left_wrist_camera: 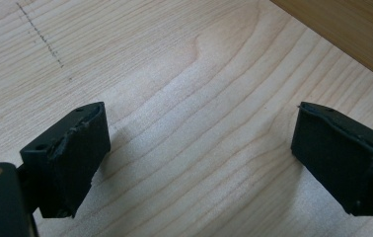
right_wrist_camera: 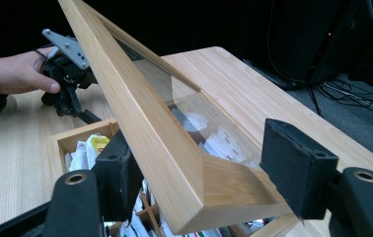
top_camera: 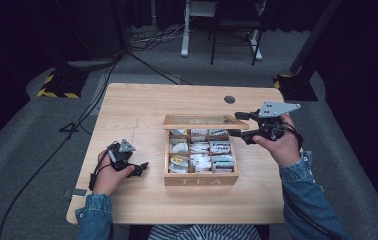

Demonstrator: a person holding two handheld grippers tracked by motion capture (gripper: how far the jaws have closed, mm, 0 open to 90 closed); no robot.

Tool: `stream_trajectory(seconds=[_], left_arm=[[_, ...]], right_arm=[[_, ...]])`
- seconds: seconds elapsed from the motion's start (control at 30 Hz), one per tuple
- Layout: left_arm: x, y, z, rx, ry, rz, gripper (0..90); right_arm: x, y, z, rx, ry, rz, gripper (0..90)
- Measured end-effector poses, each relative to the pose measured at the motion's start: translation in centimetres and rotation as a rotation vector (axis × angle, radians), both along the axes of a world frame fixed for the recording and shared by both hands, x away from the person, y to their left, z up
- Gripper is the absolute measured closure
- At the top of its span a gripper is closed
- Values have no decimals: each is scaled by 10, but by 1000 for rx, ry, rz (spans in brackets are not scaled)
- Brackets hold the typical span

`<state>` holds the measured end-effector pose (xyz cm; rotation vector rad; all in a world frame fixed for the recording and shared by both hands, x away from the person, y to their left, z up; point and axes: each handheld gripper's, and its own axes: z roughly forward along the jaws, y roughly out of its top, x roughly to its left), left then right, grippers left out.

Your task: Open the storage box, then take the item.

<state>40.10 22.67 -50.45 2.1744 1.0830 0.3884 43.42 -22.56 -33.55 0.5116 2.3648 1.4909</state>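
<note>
Table (left_wrist_camera: 184,98): pale wood, matt, fine grain seen. Tea box (top_camera: 200,179) and lid frame (right_wrist_camera: 145,123) are made of smooth light wood, glazed with clear pane. Gripper pads (left_wrist_camera: 76,163): black, matt, roughened.

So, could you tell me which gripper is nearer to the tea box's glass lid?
Right. The right gripper has its jaws either side of the raised lid's corner, while the left gripper rests on the table, off the box's left side.
</note>
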Motion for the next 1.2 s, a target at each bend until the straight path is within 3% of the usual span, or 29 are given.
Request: stream_trajectory(seconds=[0.23,0.3,0.57,0.8,1.0,1.2], left_arm=[[-4,1,0,5,-7,6,97],[-5,3,1,-1,-13,3,162],[-8,4,3,-32,-16,31,210],[-17,-3,25,-30,-59,12,216],[-33,-9,48,-56,-81,0,222],[-40,-22,64,-50,-90,-57,231]], right_arm=[[2,0,3,10,3,-16,350],[3,-1,3,16,2,-19,354],[4,-5,4,45,-13,-44,365],[7,-8,6,67,-22,-58,373],[9,-8,8,66,-18,-51,374],[12,-6,10,62,-21,-48,374]])
